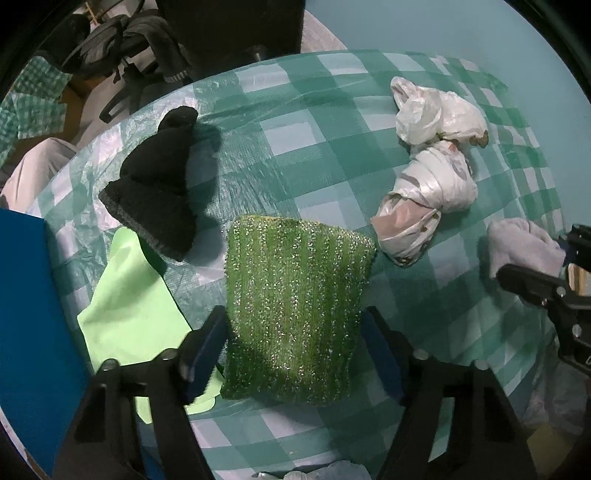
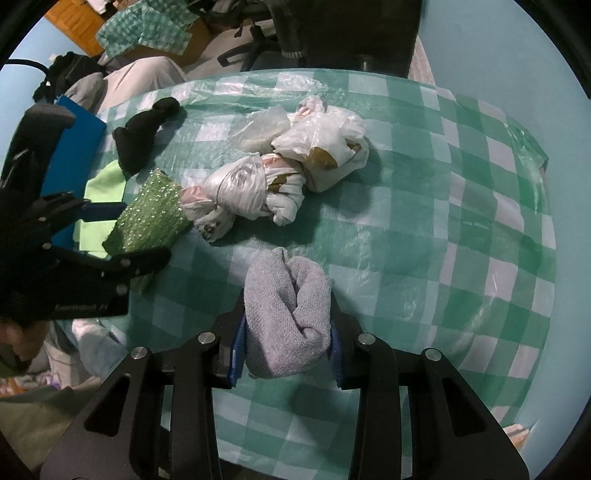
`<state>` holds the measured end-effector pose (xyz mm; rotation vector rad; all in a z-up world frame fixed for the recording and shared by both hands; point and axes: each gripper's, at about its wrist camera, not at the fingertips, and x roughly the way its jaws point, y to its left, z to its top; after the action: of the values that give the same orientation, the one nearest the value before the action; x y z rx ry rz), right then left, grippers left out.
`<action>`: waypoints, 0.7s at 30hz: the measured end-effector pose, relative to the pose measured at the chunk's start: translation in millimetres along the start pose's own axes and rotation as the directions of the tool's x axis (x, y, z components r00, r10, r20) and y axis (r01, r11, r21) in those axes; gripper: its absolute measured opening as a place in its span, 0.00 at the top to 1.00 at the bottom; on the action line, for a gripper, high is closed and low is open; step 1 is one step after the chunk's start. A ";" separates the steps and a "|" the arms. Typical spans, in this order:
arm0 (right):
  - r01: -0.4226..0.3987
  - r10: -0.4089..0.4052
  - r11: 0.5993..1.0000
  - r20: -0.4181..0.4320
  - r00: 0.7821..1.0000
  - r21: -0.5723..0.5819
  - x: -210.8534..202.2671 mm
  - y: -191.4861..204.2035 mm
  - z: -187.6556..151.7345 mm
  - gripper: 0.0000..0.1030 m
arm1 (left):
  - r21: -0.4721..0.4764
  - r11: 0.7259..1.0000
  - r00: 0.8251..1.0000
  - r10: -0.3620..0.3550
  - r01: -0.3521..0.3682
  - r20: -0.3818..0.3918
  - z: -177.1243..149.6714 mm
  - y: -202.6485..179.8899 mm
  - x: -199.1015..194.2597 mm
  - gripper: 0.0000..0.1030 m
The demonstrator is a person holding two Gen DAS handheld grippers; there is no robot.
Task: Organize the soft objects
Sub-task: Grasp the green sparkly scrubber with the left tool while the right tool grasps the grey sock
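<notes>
My left gripper (image 1: pixel 291 347) is shut on a glittery green scrub cloth (image 1: pixel 295 302), which also shows in the right wrist view (image 2: pixel 151 218). My right gripper (image 2: pixel 286 343) is shut on a rolled grey towel (image 2: pixel 288 314), seen at the right edge of the left wrist view (image 1: pixel 521 247). A black knitted sock (image 1: pixel 159 184) lies at the far left of the table, partly over a light green cloth (image 1: pixel 129 310). Knotted white plastic bags (image 1: pixel 428 162) lie in the middle of the table (image 2: pixel 288 173).
The table wears a green and white checked plastic cover (image 1: pixel 317 122). A blue box (image 1: pixel 26 314) stands at its left edge. Dark chairs and clothes (image 1: pixel 129 40) crowd the floor beyond the far edge. A teal wall (image 1: pixel 480 33) lies to the right.
</notes>
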<state>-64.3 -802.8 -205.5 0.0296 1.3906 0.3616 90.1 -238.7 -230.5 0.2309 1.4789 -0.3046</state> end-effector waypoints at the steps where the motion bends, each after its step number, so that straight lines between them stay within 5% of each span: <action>1: 0.001 -0.001 1.000 0.003 1.000 0.001 -2.5 -0.6 -2.4 0.66 | 0.001 1.000 1.000 0.001 -0.001 0.000 1.2 0.6 0.7 0.31; 11: 0.005 -0.006 1.000 0.015 1.000 0.027 -15.9 0.8 -7.5 0.66 | 0.065 0.997 0.999 0.039 -0.041 0.034 -2.9 -9.0 0.4 0.82; 21: 0.001 -0.002 1.000 0.043 0.999 0.009 -26.6 14.9 -1.6 0.66 | 0.052 0.998 0.999 0.017 -0.020 0.051 -29.9 -18.1 -26.8 0.85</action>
<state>-72.9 -796.1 -177.0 0.0433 1.3497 0.3517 54.1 -244.0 -205.6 0.2772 1.4192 -0.3329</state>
